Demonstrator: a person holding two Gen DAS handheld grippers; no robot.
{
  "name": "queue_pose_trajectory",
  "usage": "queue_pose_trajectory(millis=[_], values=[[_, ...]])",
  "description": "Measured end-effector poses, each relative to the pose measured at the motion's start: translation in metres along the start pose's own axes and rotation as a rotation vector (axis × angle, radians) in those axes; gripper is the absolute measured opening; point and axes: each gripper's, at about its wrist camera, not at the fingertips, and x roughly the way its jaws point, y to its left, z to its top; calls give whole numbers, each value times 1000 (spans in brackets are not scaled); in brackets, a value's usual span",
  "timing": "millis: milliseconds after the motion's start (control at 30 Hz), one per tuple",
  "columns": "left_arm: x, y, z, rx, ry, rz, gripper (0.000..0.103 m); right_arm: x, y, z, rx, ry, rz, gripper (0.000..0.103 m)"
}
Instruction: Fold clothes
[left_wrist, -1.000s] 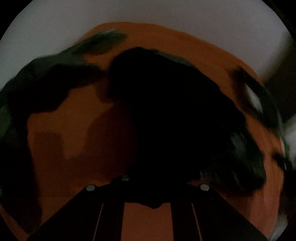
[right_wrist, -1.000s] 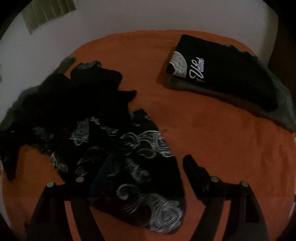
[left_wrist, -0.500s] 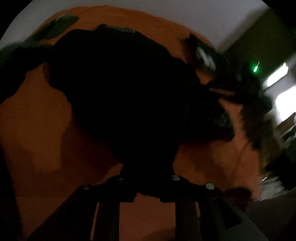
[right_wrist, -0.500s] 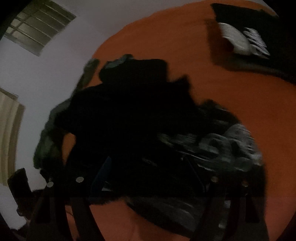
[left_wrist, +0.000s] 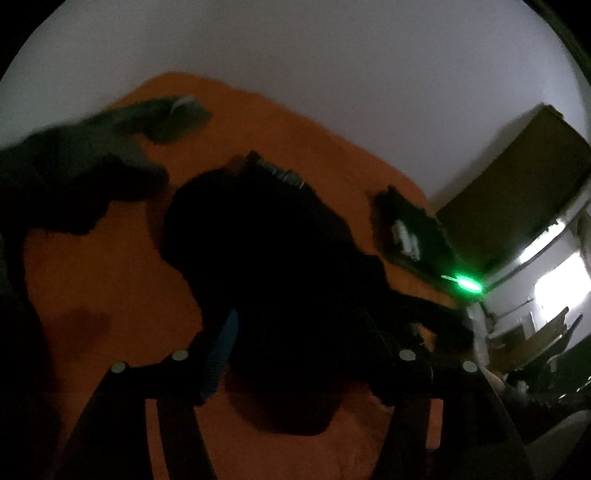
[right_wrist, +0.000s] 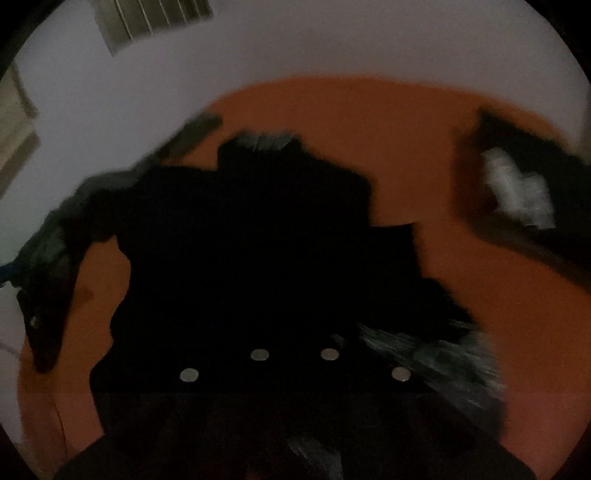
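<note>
The left gripper (left_wrist: 295, 354) is opening over the black garment (left_wrist: 266, 236), while the right gripper (right_wrist: 295, 354) has its fingers pressed together in this cloth on the orange cover (right_wrist: 369, 118)

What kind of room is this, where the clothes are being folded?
Probably a dim bedroom at home: clothes lie on an orange bedspread against a plain white wall, with a folded black shirt set aside.

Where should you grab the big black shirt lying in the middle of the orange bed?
Probably at the black shirt's loose outer edge, like the flap jutting toward the folded pile. Come from that side, low over the bare orange cover. The middle is one dark, bunched heap, with no single layer to pinch.
</note>
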Motion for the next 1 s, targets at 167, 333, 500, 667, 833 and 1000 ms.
queue_pose_trajectory(millis=[167, 333, 500, 667, 833, 1000], values=[[81, 4, -15, 11, 171, 102, 64, -55, -36, -62, -75, 85, -34, 0], [138, -12, -21, -17, 228, 129, 64, -74, -83, -113, -19, 177, -183, 0], [171, -48, -55, 40, 315, 57, 64, -77, -91, -116, 115, 181, -61, 12], [158, -114, -109, 280, 329, -77, 64, -66, -65, -82, 87, 121, 21, 41], [145, -143, -148, 460, 314, -59, 64, -56, -32, -52, 60, 77, 159, 58], [149, -132, -147, 365, 336, -78, 64, -30, 12, -29, 0, 116, 245, 73]])
